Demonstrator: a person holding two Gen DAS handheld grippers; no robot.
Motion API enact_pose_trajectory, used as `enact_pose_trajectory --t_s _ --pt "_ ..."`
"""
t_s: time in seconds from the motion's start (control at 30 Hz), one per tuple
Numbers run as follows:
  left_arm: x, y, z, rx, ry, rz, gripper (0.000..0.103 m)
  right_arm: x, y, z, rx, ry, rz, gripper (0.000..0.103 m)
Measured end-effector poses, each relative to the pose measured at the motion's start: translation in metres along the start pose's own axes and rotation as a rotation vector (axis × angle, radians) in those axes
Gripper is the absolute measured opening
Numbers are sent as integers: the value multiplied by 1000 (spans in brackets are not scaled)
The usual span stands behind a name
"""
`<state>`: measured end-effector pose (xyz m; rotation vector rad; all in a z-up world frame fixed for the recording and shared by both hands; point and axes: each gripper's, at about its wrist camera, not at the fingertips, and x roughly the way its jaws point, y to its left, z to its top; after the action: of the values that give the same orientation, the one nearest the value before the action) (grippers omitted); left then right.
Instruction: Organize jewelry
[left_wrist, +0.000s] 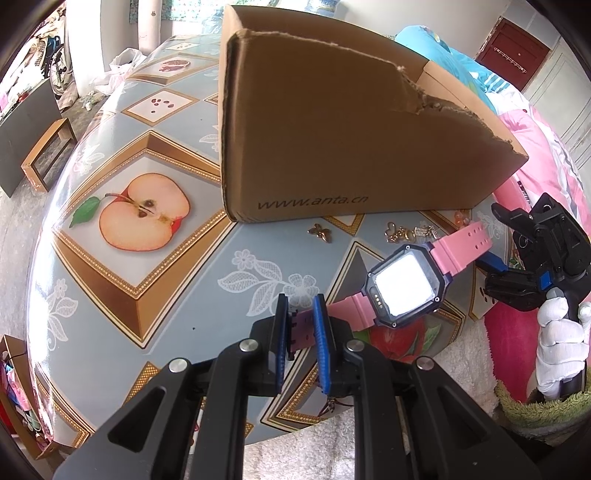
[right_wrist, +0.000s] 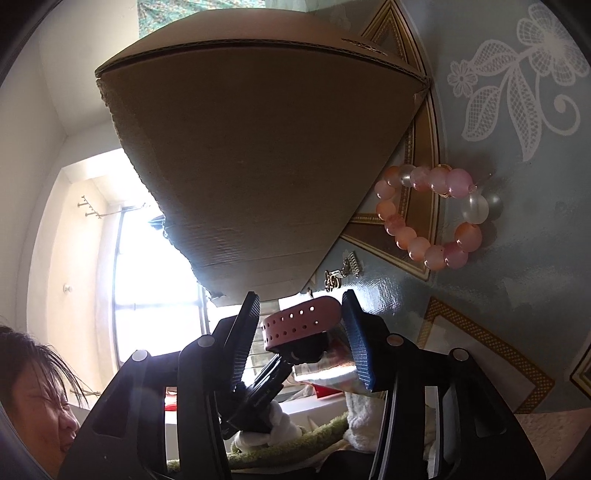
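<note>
1. I note the table (left_wrist: 177, 317) bears a torn cardboard box (left_wrist: 332, 140).
2. My left gripper (left_wrist: 301, 332) is clamped on the pink watch (left_wrist: 406, 288) strap, watch raised above the table.
3. My right gripper (right_wrist: 301, 332) stands spread around the other strap end.
4. A bead bracelet (right_wrist: 436, 218) and small charms (left_wrist: 410, 233) lie beside the box.

I note matt corrugated cardboard box (left_wrist: 354, 147) with rough torn edge; glossy printed covering on counter (left_wrist: 147, 295); smooth pink rubbery watch strap (left_wrist: 461, 243); glossy translucent bead bracelet (right_wrist: 432, 218); my ribbed blue pads (left_wrist: 320, 347).
</note>
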<state>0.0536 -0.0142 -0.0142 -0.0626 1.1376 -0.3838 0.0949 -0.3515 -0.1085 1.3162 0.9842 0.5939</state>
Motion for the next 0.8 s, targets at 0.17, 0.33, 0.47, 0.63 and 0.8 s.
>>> enact_pose_trajectory --t_s 0.17,0.33,0.47,0.63,0.8 --pt "0 1 0 0 -4 -1 15 13 4 -4 5 -12 -2 45" --pt "-1 1 0 1 -5 -4 15 17 9 -5 -8 -20 -27 42" --pt "-1 1 -1 4 -6 -6 15 22 8 -7 3 -15 -44 32" --pt "-1 1 -1 1 -8 -10 15 25 11 -8 4 -19 -50 15" --pt "-2 0 -1 21 -11 -8 15 28 18 -11 -18 -24 -70 2"
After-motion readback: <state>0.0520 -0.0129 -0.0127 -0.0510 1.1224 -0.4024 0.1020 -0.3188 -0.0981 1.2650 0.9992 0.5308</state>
